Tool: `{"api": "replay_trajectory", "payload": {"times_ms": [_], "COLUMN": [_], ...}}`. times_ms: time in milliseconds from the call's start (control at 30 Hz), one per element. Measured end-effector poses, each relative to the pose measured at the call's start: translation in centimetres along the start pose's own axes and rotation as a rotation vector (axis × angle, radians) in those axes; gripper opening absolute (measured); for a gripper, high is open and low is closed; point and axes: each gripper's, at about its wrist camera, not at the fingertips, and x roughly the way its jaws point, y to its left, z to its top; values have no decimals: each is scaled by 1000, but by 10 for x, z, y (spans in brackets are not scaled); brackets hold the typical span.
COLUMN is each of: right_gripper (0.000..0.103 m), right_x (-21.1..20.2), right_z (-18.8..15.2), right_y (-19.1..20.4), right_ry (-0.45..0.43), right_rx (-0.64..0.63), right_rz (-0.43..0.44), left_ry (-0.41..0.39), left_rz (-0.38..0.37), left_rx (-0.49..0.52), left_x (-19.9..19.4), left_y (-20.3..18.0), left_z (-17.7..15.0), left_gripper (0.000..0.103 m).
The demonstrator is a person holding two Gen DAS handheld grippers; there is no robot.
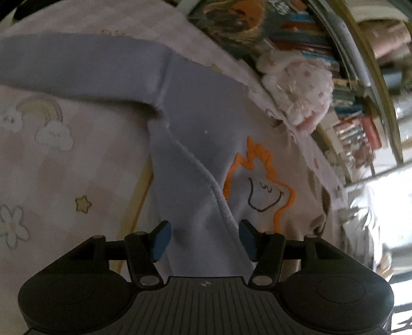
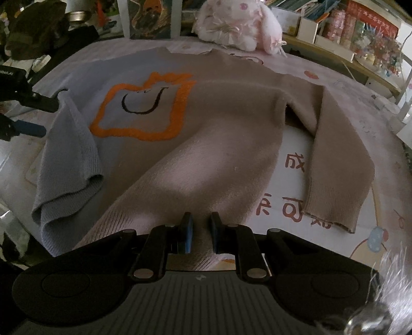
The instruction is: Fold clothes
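- Lay spread on a bed with a pastel cartoon-print sheet (image 2: 296,165): a two-tone sweater (image 2: 211,108), blue-grey on one half and beige on the other, with an orange-outlined emblem (image 2: 144,108) on the chest.
- Seen in the right wrist view: right gripper (image 2: 200,232) at the beige hem, directly over the ribbed lower edge, jaws narrowed to a small gap with knit fabric between them; could not tell whether actually pinched.
- Stretched away from that gripper toward the far edge of the bed: the sweater body, collar farthest off.
- Lay flat to the right of the body: the beige sleeve (image 2: 334,165), cuff pointing back toward the camera, well apart from the right gripper.
- Hung folded over the blue side at left: the blue-grey sleeve (image 2: 69,159), lifted near its upper part by the left gripper (image 2: 38,116) entering from the left edge.
- Seen in the left wrist view: left gripper (image 1: 204,237) spread wide, blue pads on either side of a raised ridge of blue-grey knit (image 1: 195,180), nothing clamped.
- Sat beyond the collar: a pink-and-white plush toy (image 2: 237,23); behind it, shelves of books (image 2: 360,28).
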Motion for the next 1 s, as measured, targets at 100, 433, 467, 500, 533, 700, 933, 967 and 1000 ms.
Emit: {"api": "replay_trajectory", "payload": {"times_ms": [100,433,467,500,533,700,933,967,1000], "right_gripper": [14,14,14,14,14,14,14,14,14], "right_x": [0,0,0,-1,-1,-1,-2,-2,-2], "right_z": [1,0,0,-1,-1,-2,-2,-2,-2], "right_y": [-2,-10,-10,-10,-10,-15,-24,-25,-25], "right_ry": [5,2,0,-1,-2,-4,-3,0,2], "right_rx": [-15,-20,-22,-24,-28,-56,-70,-74,-79], "right_rz": [17,55,57,59,62,90,148,156,161], "left_ry": [-4,-30,-8,11,22,1,-79,-96,-110], "left_rz": [-10,102,122,142,161,281,294,273,256], "left_rx": [0,151,168,183,194,263,292,276,260], "left_x": [7,20,26,32,38,58,35,23,11], "left_y": [-8,-55,-58,-62,-63,-73,-69,-65,-59], "left_z": [-5,-3,-2,-1,-1,-9,-22,-24,-27], "left_gripper": [57,60,60,60,60,57,3,3,3]}}
